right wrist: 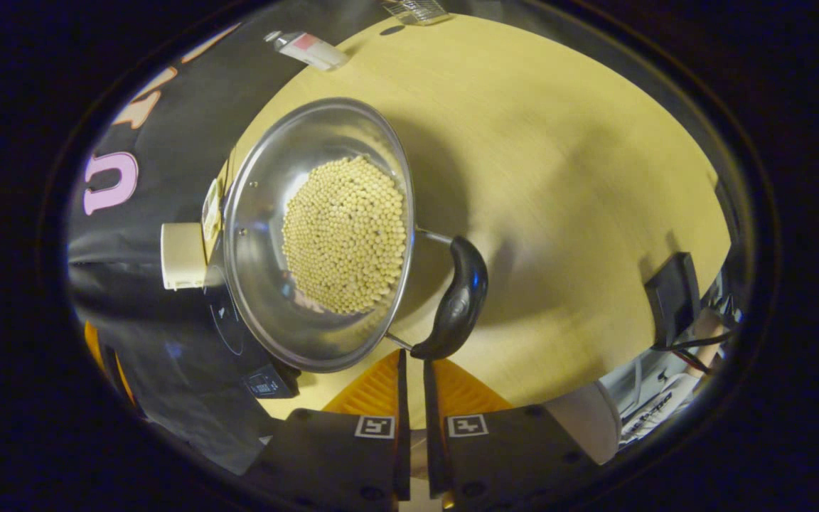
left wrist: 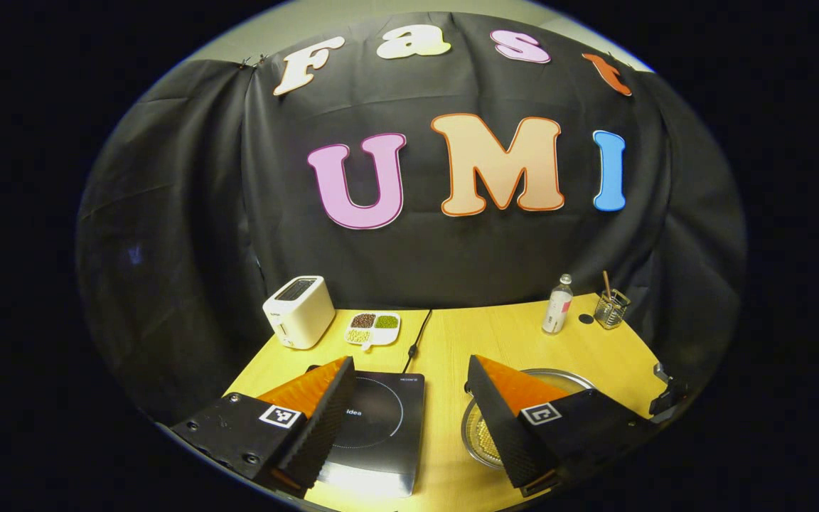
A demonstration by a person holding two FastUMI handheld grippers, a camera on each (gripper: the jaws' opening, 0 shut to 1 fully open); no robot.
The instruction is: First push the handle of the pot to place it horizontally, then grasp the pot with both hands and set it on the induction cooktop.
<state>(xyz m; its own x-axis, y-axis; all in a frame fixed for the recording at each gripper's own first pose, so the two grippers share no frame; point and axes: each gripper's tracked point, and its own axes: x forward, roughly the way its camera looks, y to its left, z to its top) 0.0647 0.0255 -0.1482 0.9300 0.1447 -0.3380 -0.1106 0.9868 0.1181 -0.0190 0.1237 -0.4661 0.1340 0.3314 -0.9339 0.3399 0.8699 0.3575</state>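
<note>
Left gripper (left wrist: 409,419) hangs wide apart, holding nothing, the flat black induction cooktop (left wrist: 379,427) by its left finger, the round steel pot of pale beans (left wrist: 484,430) behind its right. Right gripper (right wrist: 411,370), fingers nearly closed and empty, noses at the pot's curved black handle (right wrist: 458,299), bowl up-left.

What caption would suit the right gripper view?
Nearly closed hand-held gripper nudging the black handle of a bean-filled steel pot on a wooden table.
</note>
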